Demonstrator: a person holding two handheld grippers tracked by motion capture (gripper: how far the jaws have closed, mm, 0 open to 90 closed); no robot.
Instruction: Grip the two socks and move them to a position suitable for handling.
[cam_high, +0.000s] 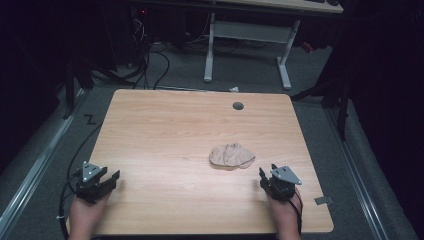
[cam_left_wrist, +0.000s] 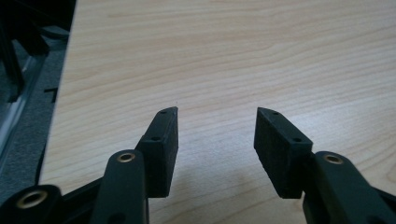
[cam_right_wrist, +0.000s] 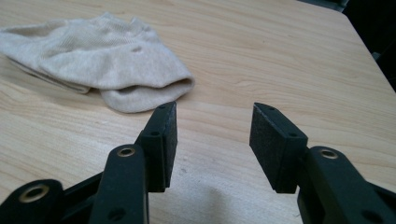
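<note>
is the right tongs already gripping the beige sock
No, the right tongs stand open over bare table, with the beige sock lying apart, just beyond one jaw tip.

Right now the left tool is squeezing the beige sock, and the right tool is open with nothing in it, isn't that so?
Not quite. The left tool is not squeezing the beige sock; its jaws stand open over bare wooden table, as the left gripper view shows. The sock lies loose on the table, nearer the right tool. The rest holds: the right tool is open with nothing in it.
</note>
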